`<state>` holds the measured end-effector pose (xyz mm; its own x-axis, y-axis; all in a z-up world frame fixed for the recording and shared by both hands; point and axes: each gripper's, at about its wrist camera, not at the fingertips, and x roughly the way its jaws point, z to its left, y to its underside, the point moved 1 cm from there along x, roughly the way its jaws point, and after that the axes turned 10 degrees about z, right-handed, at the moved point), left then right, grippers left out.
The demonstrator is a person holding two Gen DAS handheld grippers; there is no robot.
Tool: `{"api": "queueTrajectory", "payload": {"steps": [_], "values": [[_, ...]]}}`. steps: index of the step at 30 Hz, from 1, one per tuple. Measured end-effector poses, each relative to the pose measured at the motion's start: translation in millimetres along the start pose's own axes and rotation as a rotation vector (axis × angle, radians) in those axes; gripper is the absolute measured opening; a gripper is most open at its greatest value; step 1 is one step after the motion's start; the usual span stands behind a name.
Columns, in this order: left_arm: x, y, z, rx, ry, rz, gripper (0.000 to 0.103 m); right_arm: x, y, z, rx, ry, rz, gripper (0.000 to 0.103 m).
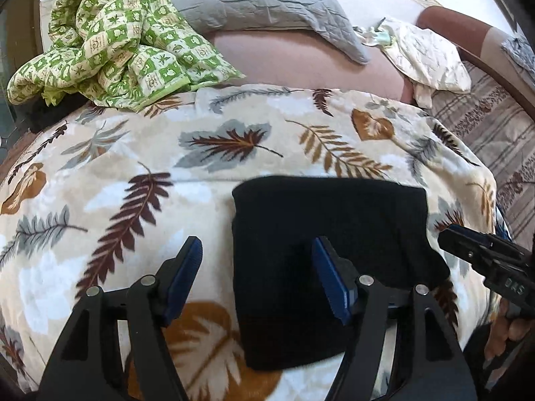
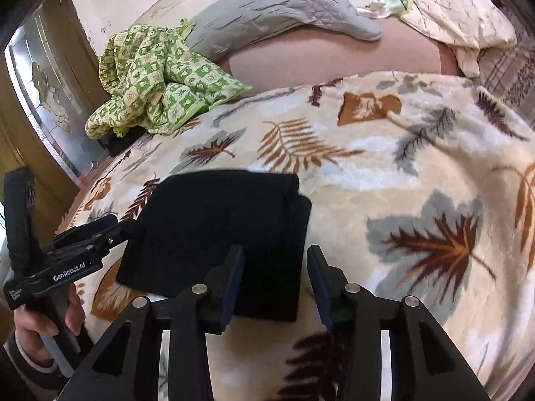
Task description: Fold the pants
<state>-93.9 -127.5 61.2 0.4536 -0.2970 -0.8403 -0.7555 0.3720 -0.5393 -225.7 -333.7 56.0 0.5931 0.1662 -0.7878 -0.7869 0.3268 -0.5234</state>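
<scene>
A bed under a leaf-printed blanket (image 1: 133, 153) fills both views. The left tongs (image 1: 257, 267) stand released, straddling the near left edge of the folded black pants (image 1: 334, 220). The right tongs (image 2: 274, 267) gape too, gripping nothing, above the pants' near right corner. Beyond lie a green checked cloth (image 1: 110, 40) and a grey pillow (image 1: 260, 3).

Folded black pants (image 1: 331, 234) on leaf-print blanket (image 1: 133, 173).
Left gripper (image 1: 257, 277) open above near edge; right gripper (image 1: 448, 234) at right.
</scene>
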Motion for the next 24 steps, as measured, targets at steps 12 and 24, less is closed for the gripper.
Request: {"api": "queueTrajectory", "payload": {"steps": [12, 24], "values": [[37, -25, -28, 0.066, -0.001, 0.039, 0.076, 50, -44, 19, -0.051, 0.020, 0.066, 0.038], [38, -23, -24, 0.041, 0.007, 0.035, 0.082, 55, -40, 9, -0.030, 0.006, 0.072, 0.040]]}}
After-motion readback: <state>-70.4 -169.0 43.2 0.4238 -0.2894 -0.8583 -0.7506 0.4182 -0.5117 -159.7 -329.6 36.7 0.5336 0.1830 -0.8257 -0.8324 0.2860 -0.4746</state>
